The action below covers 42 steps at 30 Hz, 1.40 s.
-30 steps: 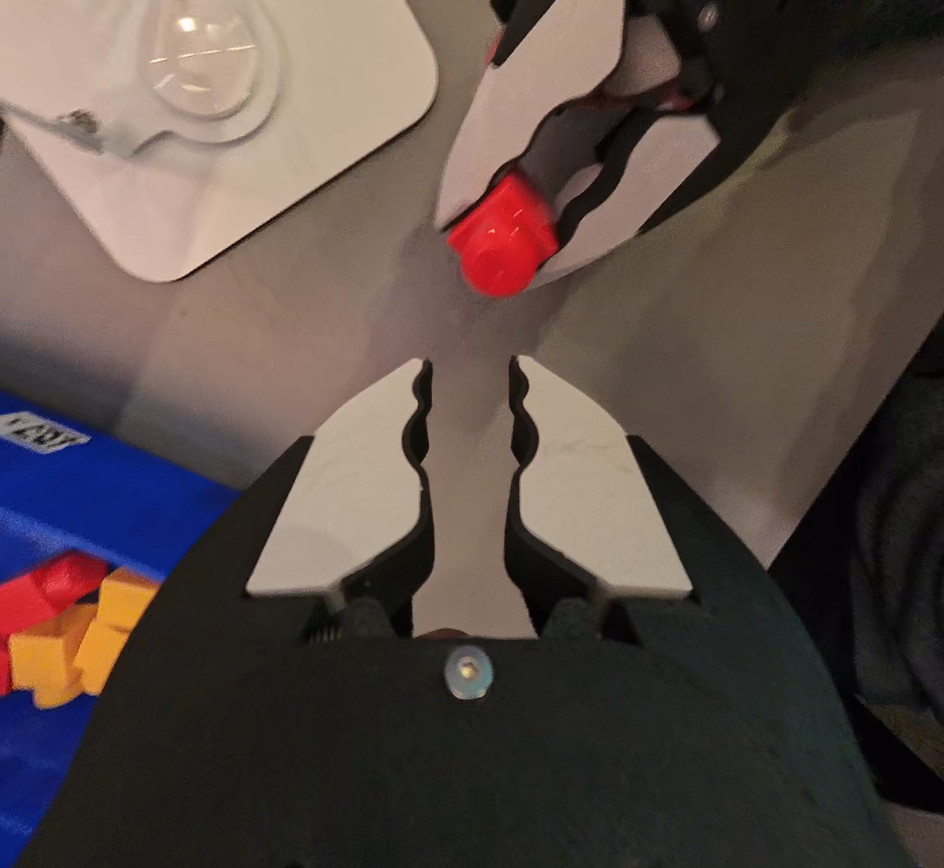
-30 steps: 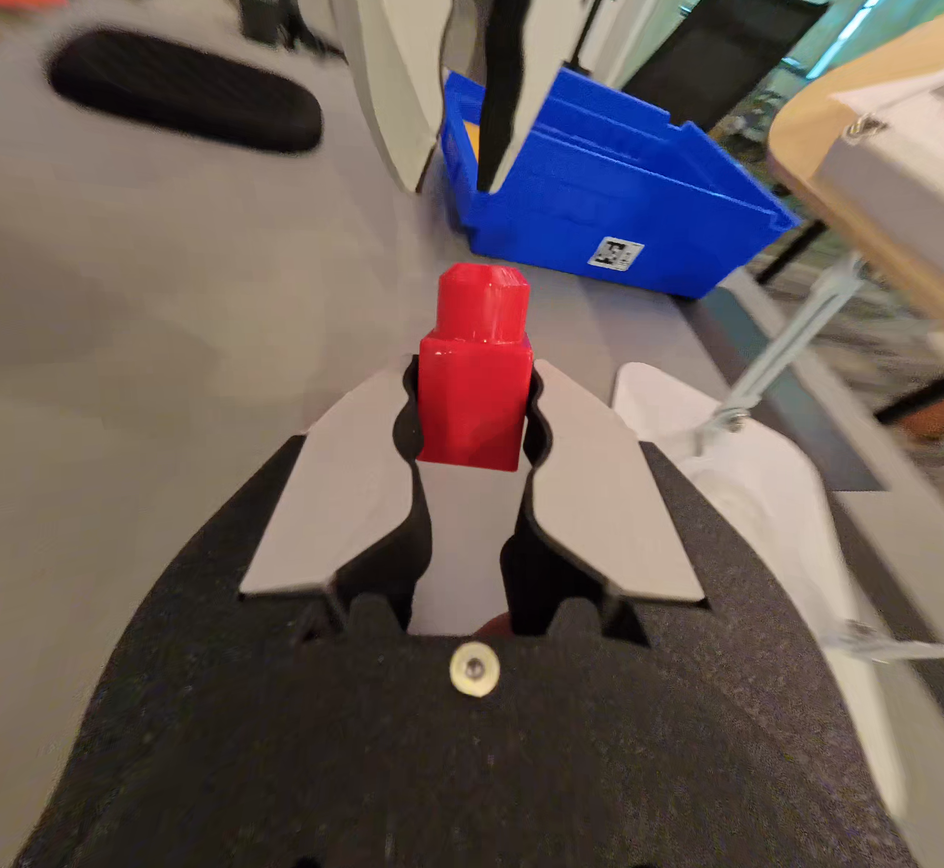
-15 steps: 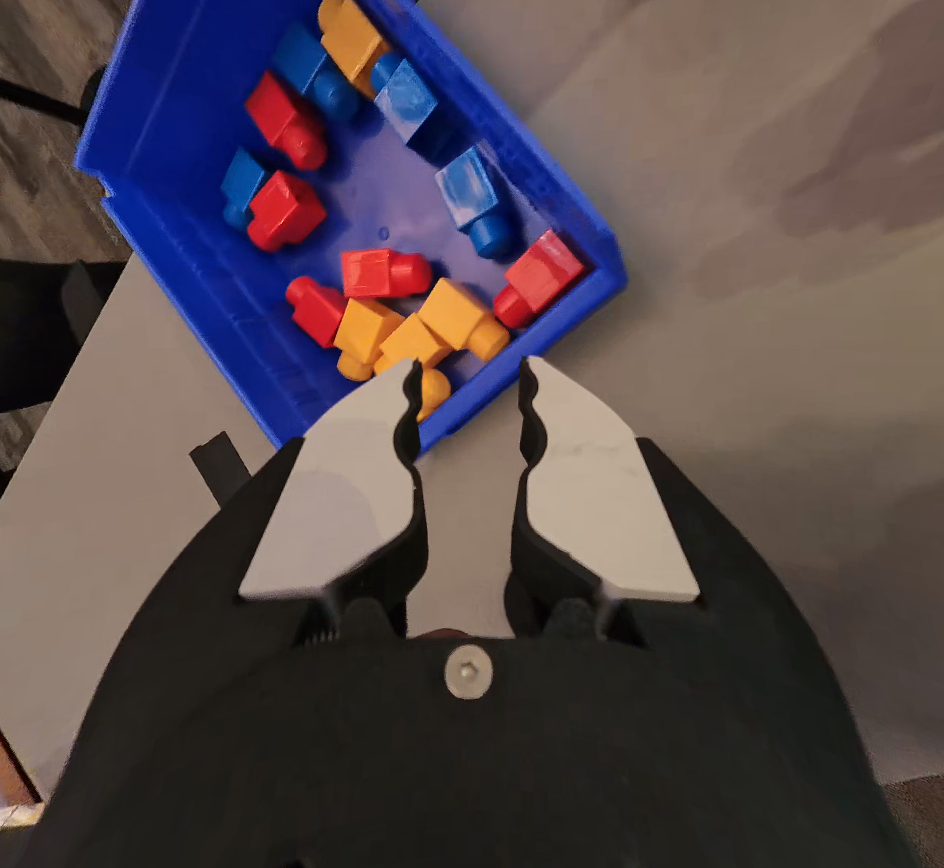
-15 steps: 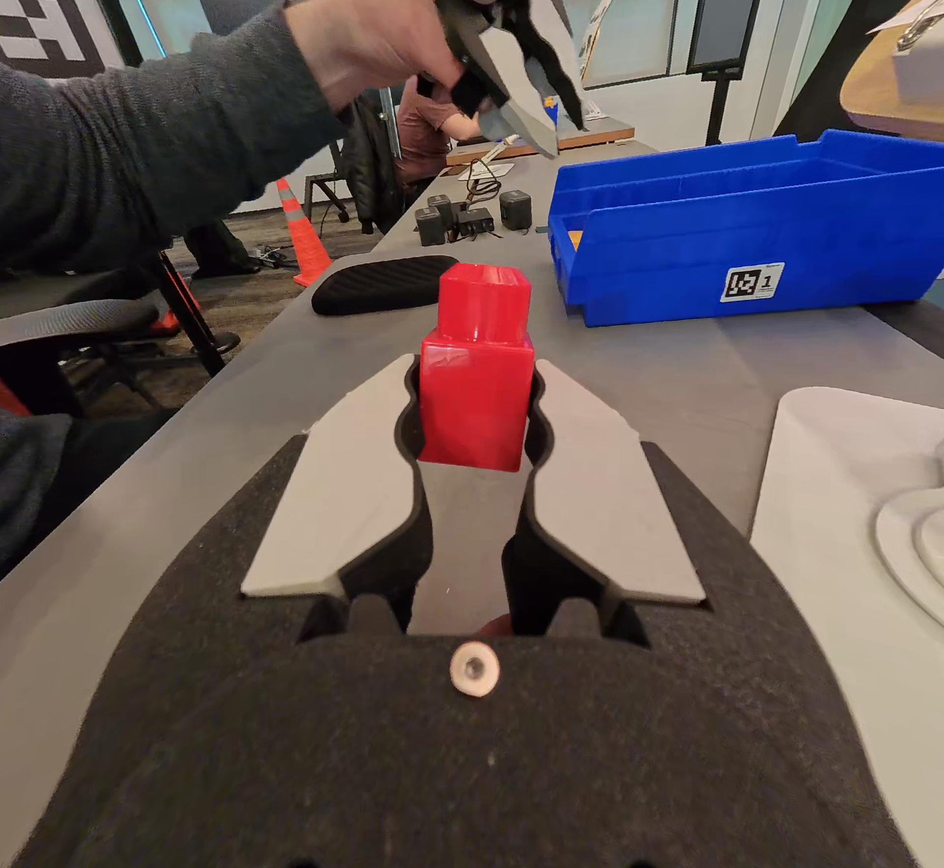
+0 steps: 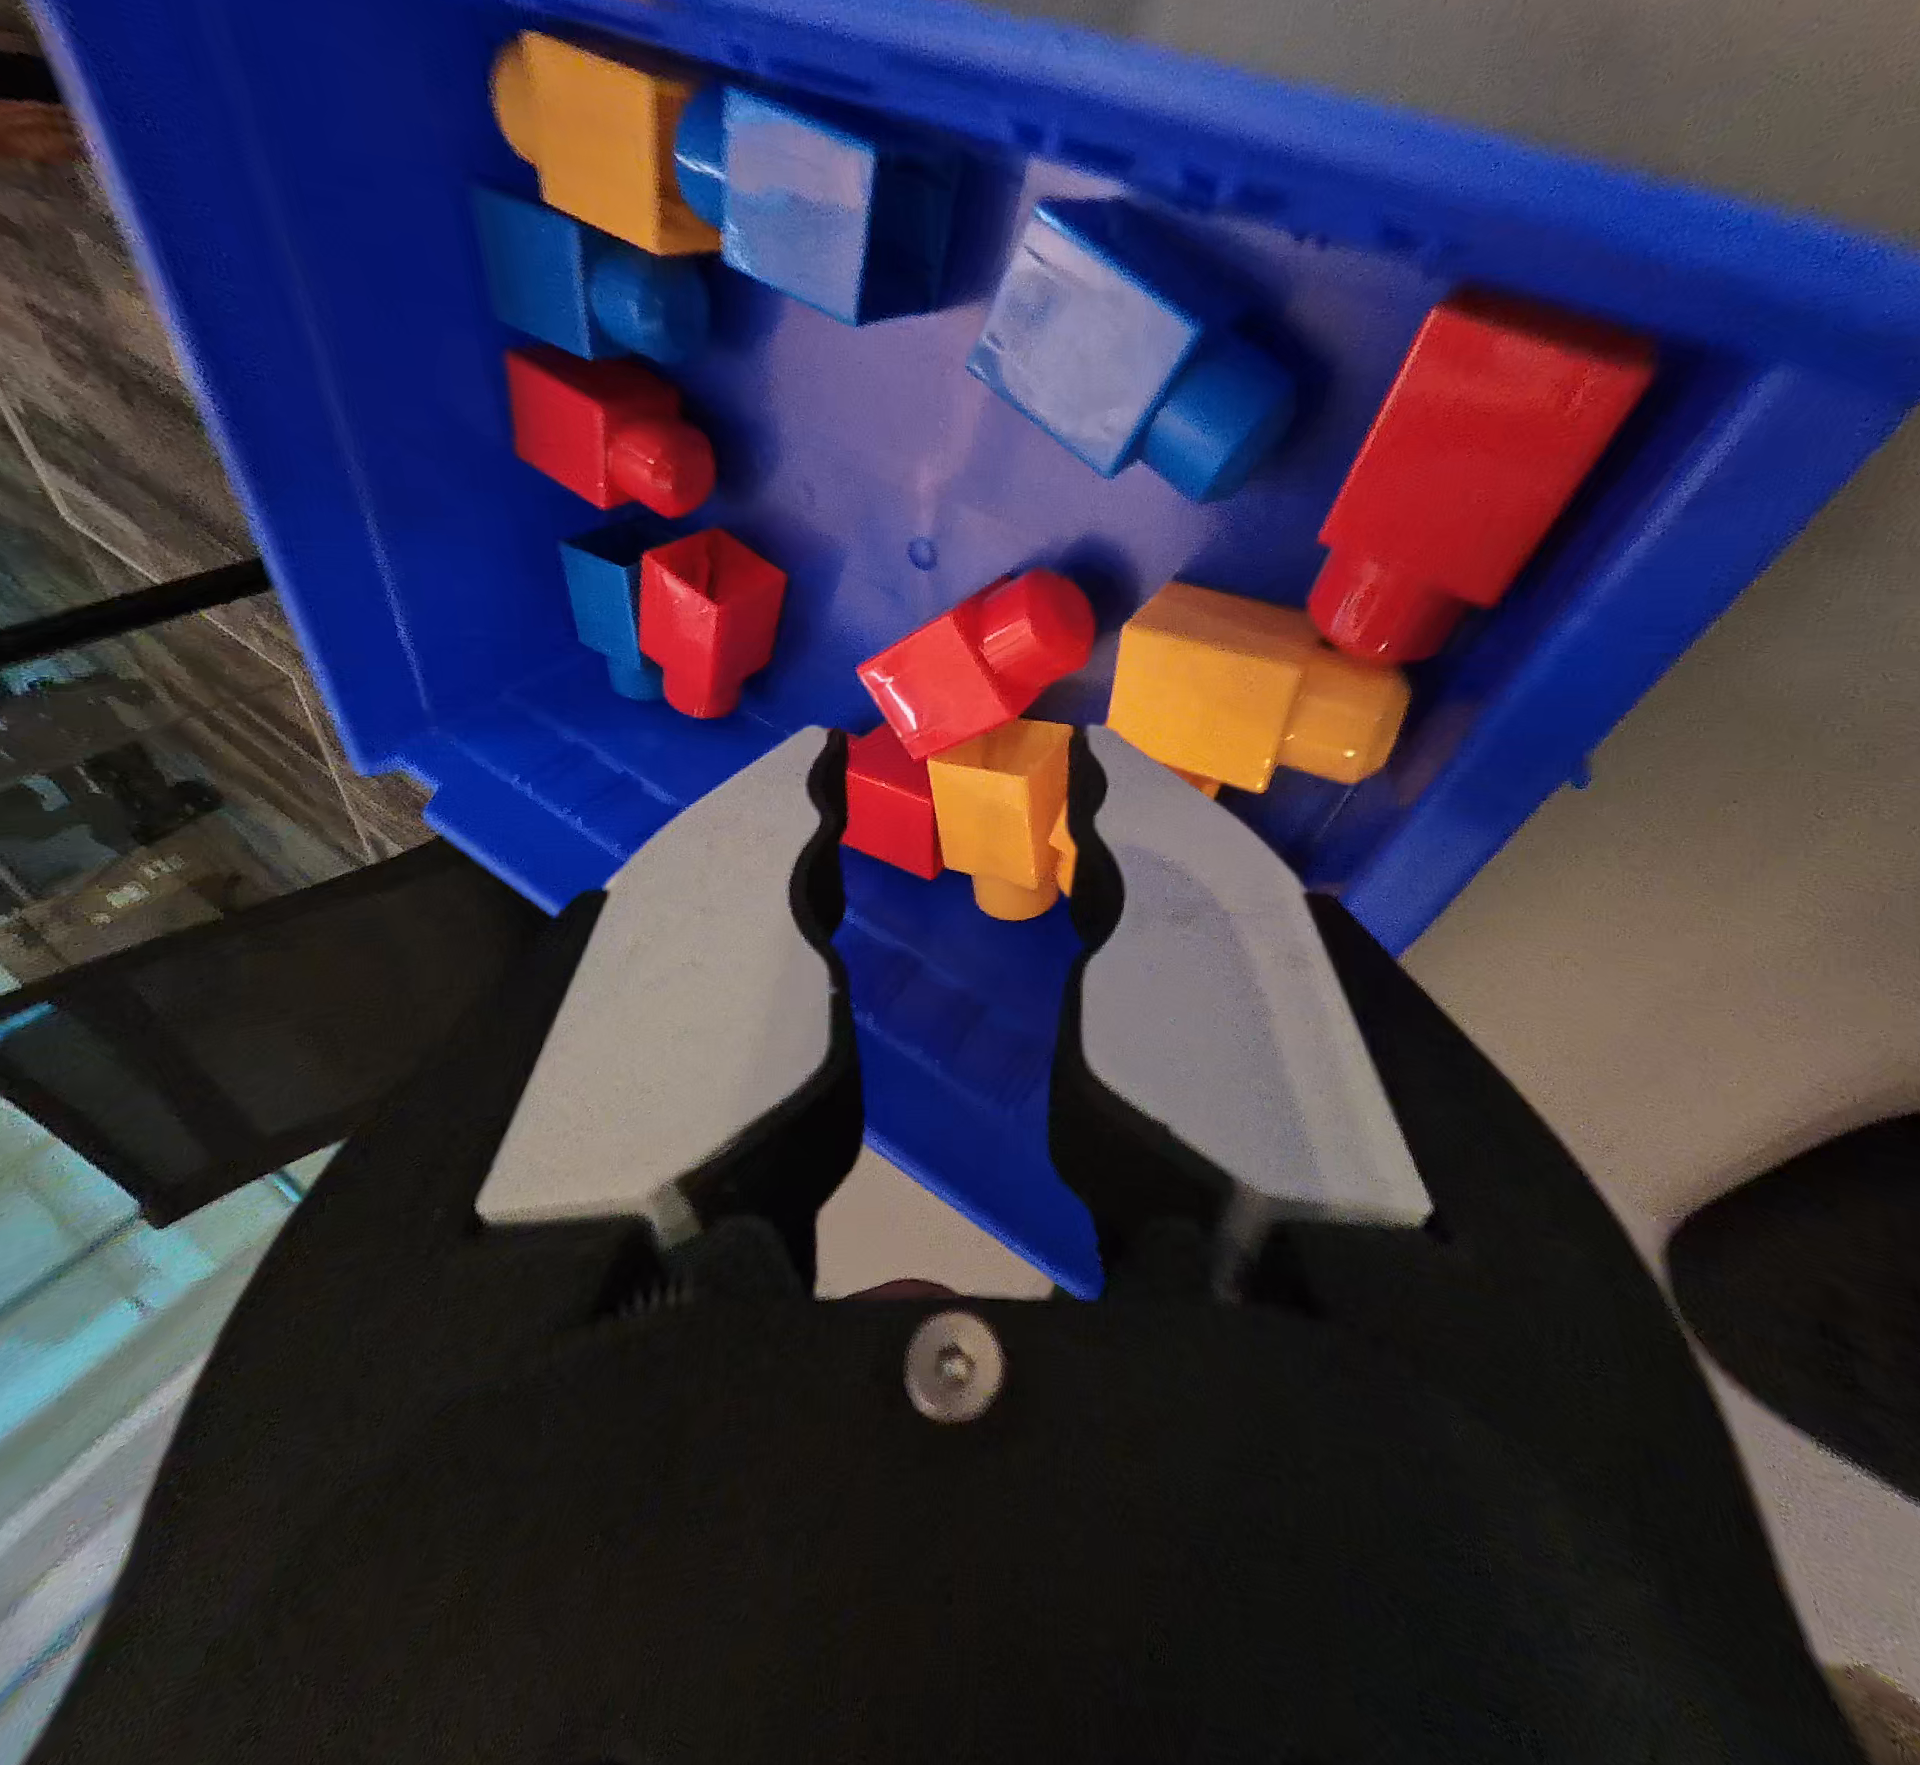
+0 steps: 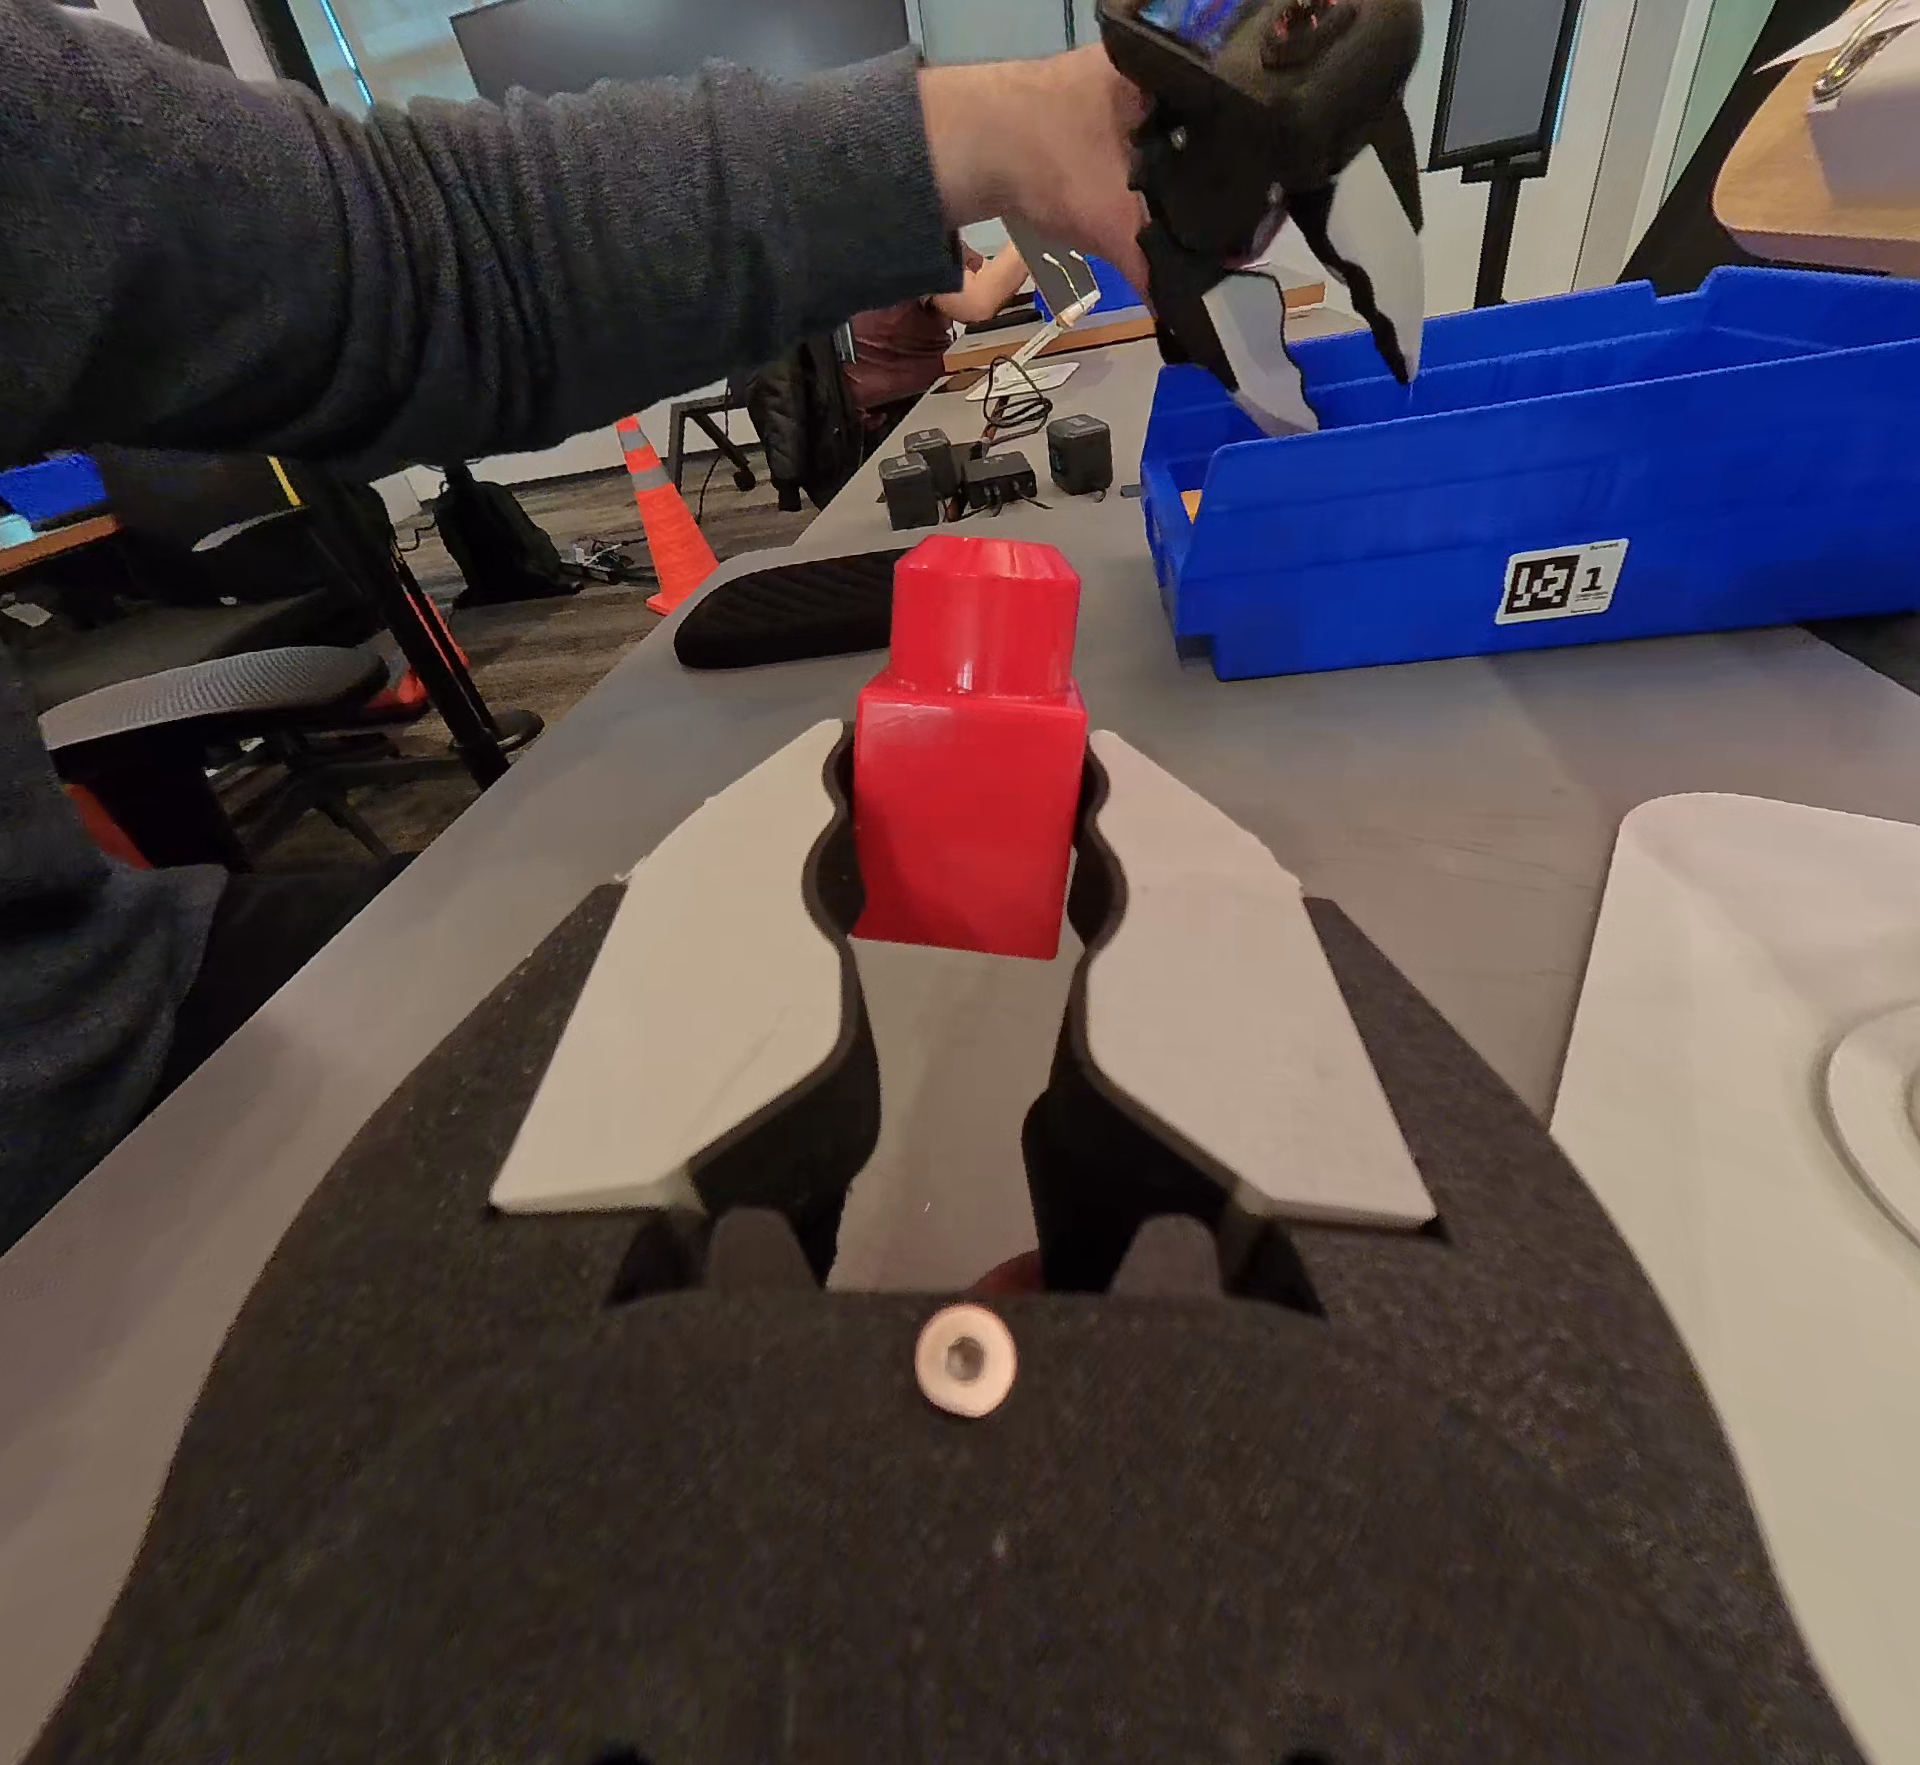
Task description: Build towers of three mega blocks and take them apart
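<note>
One red block [image 6: 966,822] clamped in right gripper [image 6: 964,759], stud up

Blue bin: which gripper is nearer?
Left. The left gripper hangs open just above the blue bin, fingertips over its blocks. The right gripper is off to the side over the table, shut on a red block.

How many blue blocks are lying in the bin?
4 blue blocks: two beside the yellow block at the far left, one lies in the middle, one behind a red block. The left gripper may hide more.
</note>
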Each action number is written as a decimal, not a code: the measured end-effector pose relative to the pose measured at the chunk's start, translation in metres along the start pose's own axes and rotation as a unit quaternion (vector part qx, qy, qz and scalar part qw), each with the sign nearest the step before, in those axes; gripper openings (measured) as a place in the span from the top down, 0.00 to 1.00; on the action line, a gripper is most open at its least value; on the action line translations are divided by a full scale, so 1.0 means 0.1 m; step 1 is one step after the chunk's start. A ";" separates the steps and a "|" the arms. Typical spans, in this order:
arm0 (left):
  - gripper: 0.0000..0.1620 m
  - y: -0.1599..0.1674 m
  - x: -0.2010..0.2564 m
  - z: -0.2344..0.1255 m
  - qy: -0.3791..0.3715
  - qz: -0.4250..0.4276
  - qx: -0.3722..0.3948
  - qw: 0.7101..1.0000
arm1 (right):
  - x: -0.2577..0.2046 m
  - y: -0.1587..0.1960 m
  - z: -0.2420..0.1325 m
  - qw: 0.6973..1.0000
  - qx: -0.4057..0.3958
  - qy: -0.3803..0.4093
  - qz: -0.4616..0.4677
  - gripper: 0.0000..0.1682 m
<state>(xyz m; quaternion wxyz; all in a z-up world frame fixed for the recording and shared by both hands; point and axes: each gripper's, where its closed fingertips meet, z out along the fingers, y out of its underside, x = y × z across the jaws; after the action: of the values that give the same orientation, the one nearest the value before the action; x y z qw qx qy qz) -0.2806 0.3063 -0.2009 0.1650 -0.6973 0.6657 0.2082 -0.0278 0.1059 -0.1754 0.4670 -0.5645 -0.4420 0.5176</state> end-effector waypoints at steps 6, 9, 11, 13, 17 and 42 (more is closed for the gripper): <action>0.72 0.21 -0.03 0.38 0.013 0.079 -0.066 0.995 | -0.01 0.00 0.00 1.000 0.001 -0.004 0.001 0.78; 0.73 0.24 -0.04 0.51 0.016 0.102 -0.077 0.992 | -0.01 -0.01 -0.01 1.000 0.004 -0.006 0.005 0.78; 0.72 0.24 -0.03 0.58 0.027 0.105 -0.076 0.991 | -0.01 -0.01 -0.01 1.000 0.005 -0.007 0.005 0.78; 0.73 0.24 -0.02 0.65 0.034 0.117 -0.082 0.989 | -0.01 -0.01 -0.01 1.000 0.005 -0.008 0.005 0.78; 0.73 0.22 -0.04 0.73 0.045 0.112 -0.077 0.990 | -0.01 -0.01 -0.02 1.000 0.006 -0.009 0.006 0.78; 0.75 0.09 -0.03 0.89 0.130 -0.049 -0.041 0.990 | -0.03 -0.01 -0.01 1.000 0.006 -0.013 0.003 0.78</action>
<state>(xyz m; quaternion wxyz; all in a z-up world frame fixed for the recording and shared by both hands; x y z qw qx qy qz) -0.2962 0.3540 -0.2757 0.0585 -0.7561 0.6378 0.1348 -0.0267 0.1034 -0.1739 0.4627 -0.5562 -0.4437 0.5289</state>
